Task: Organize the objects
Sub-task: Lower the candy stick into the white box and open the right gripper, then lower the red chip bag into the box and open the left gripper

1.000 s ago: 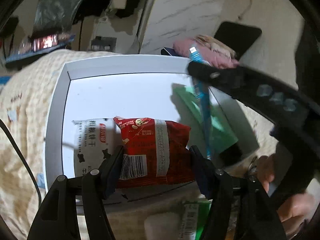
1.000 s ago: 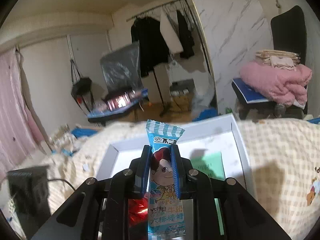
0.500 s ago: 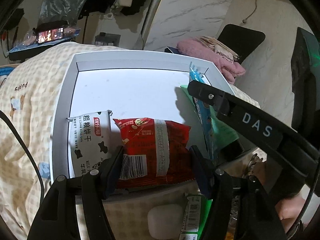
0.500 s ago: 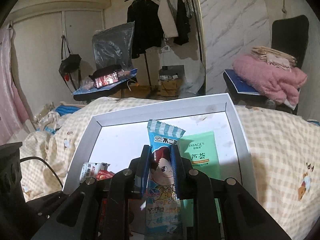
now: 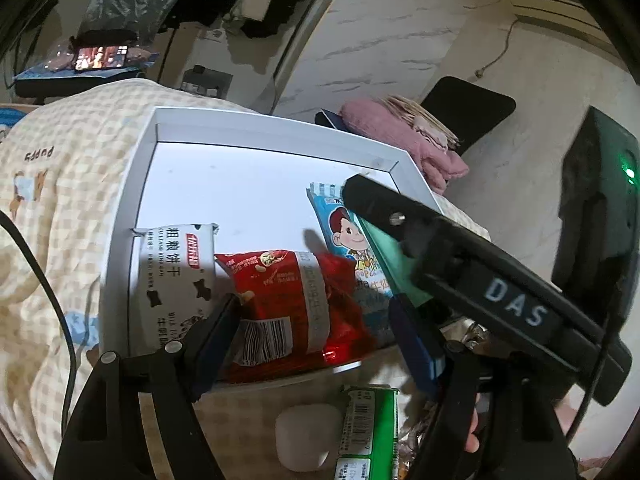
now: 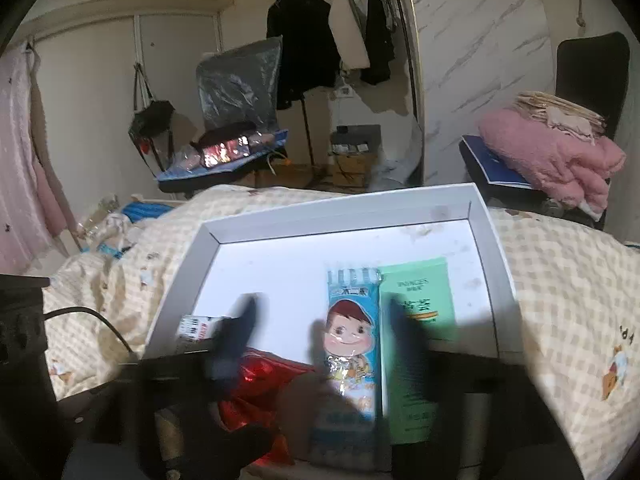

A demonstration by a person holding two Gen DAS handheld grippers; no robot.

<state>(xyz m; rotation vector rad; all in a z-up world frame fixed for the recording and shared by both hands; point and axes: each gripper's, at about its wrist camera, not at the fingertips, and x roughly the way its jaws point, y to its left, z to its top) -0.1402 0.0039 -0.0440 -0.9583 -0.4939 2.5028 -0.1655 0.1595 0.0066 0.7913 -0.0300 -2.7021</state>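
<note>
A white tray [image 5: 132, 200] lies on the checked bedspread. In it lie a white cow-print biscuit pack [image 5: 172, 276], a red snack bag [image 5: 292, 300], a blue candy pack with a boy's face [image 5: 344, 240] and a green packet [image 6: 424, 300]. My left gripper [image 5: 316, 340] is open, its fingers on either side of the red bag's near end. My right gripper [image 6: 324, 336] is open and blurred, its fingers standing apart on both sides of the blue candy pack [image 6: 352, 328], which lies flat in the tray [image 6: 188, 264].
In front of the tray lie a white pouch [image 5: 308, 440] and a green box [image 5: 368, 432]. A pink blanket [image 6: 552, 156] sits on a chair at the right. A black cable [image 5: 52, 300] crosses the bedspread at the left.
My right gripper lowered the blue candy pack into the tray beside the green packet and opened, letting it go. My left gripper stayed around the red bag.
</note>
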